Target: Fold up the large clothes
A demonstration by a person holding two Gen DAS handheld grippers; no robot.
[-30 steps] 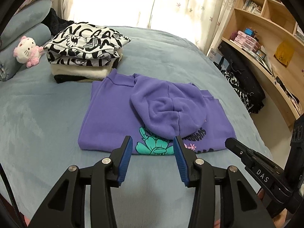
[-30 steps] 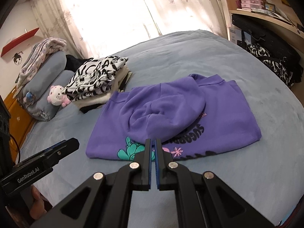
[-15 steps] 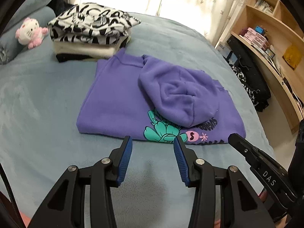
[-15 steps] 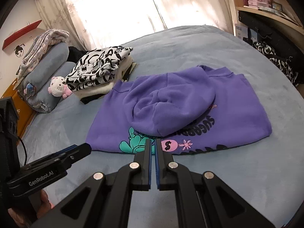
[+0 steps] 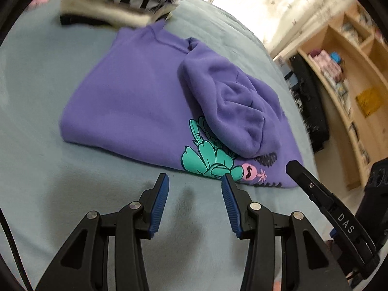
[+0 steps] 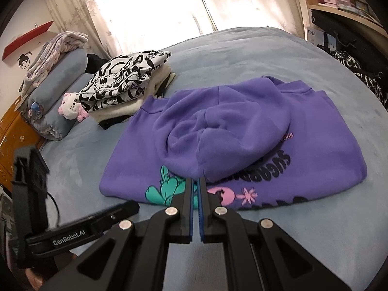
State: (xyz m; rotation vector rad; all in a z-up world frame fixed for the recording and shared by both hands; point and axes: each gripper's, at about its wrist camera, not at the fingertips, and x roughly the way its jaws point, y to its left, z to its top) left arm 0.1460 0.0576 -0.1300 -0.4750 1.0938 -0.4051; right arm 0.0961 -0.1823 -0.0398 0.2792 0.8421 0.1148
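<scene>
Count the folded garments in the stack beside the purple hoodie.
3 visible: a black-and-white patterned top uppermost, a cream fleece piece under it, and a black item at the bottom, stacked behind the purple hoodie; thinner layers may be hidden.

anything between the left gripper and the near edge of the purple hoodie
Nothing visible. Only bare blue bedspread lies between the open left gripper and the purple hoodie. The folded clothes stack sits beyond the hoodie.
</scene>
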